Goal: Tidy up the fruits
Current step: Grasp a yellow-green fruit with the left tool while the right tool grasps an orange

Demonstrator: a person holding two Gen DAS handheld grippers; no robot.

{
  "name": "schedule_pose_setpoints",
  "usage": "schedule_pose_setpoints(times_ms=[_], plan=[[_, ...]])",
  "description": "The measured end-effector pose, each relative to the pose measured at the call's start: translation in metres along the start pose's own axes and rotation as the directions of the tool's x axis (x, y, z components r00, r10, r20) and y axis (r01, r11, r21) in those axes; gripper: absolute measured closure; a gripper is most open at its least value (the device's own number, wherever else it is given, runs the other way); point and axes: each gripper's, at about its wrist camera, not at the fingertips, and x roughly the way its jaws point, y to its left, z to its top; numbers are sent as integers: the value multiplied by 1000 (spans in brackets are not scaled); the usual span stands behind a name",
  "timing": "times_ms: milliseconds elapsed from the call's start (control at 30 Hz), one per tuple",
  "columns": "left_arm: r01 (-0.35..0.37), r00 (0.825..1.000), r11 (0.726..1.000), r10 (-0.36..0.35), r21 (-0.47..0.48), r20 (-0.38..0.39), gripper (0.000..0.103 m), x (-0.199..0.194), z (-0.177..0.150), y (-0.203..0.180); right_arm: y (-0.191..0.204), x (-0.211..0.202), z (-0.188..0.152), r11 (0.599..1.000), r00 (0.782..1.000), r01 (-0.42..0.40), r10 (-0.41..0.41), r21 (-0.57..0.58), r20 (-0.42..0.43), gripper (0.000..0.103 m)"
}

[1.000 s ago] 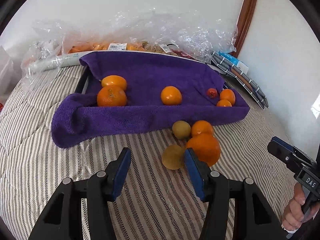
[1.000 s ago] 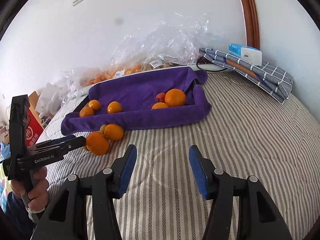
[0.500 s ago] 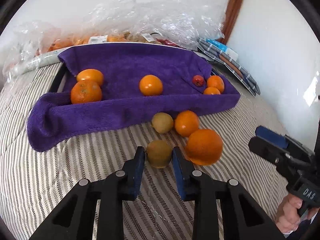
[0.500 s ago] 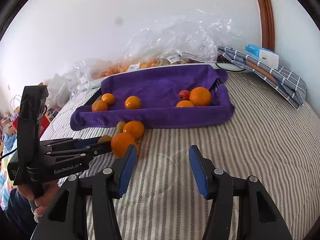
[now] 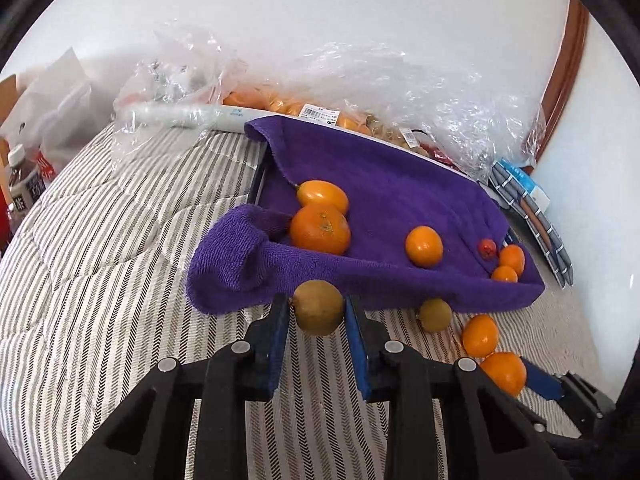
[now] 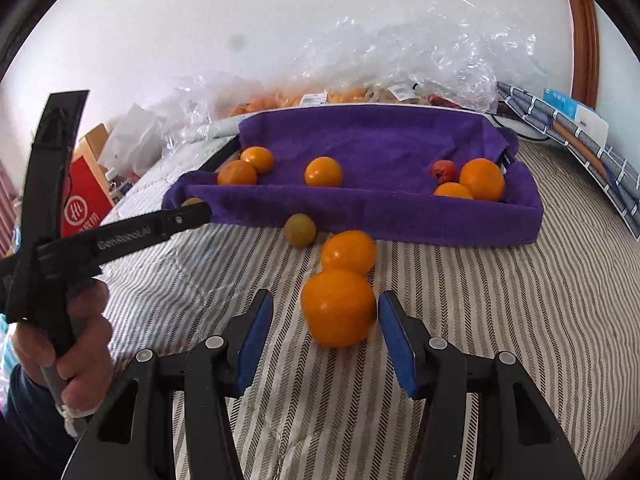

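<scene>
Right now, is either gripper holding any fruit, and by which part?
The left gripper clamps the green-brown fruit by its two sides. The right gripper is open around an orange, not gripping.

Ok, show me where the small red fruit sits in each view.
Left wrist: red fruit at right on the purple towel, beside two small oranges.
Right wrist: red fruit right of centre on the towel, left of the oranges.
Shared landmark: the purple towel.
</scene>
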Motion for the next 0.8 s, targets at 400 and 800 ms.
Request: schedule_pose_setpoints(times_ms=[400,800], plan=[[17,999,1000,-17,0,29,76,-6,1,4,-20,-14,0,997,998,45,-47,55,44,63],[-19,998,999,17,27,59,76,-11,2,-3,-63,-47,36,988,983,99,-116,122,143,63]])
